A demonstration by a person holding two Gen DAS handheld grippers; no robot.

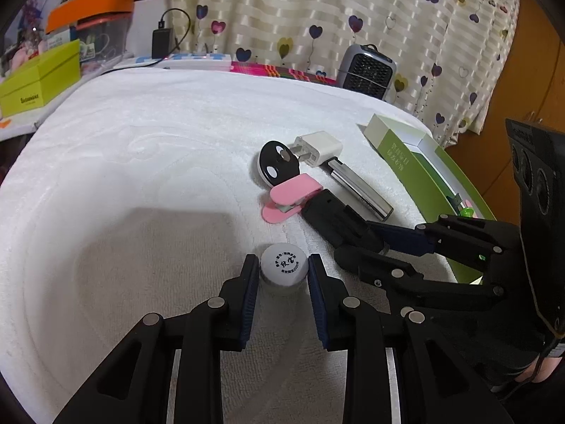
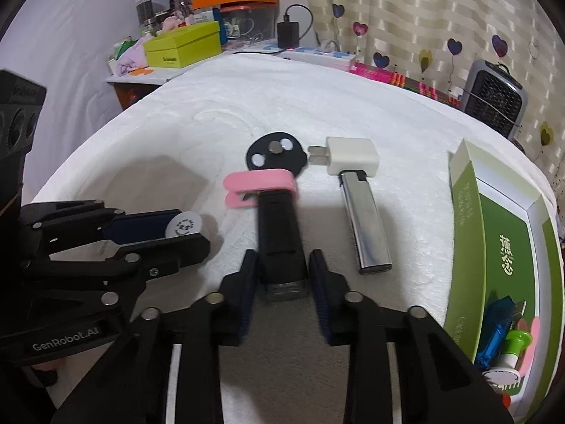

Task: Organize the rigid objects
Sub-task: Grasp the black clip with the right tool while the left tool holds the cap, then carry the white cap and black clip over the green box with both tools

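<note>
A small white-capped bottle (image 1: 283,269) stands on the white towel between the pads of my left gripper (image 1: 283,272); the pads sit at its sides, contact unclear. In the right wrist view the bottle cap (image 2: 184,226) shows inside the left gripper (image 2: 176,233). My right gripper (image 2: 282,275) straddles the near end of a black stick-shaped device (image 2: 279,240), jaws slightly apart from it. It also shows in the left wrist view (image 1: 332,215). A pink clip (image 2: 259,185), a black round disc (image 2: 275,153), a white plug adapter (image 2: 351,155) and a silver lighter (image 2: 365,222) lie beyond.
A green open box (image 2: 469,212) at the right edge holds a blue item (image 2: 494,332) and a green-and-white stamp (image 2: 512,346). A small heater (image 2: 494,95) stands at the back right. A lime box (image 2: 183,47) and clutter sit on a side table at the back left.
</note>
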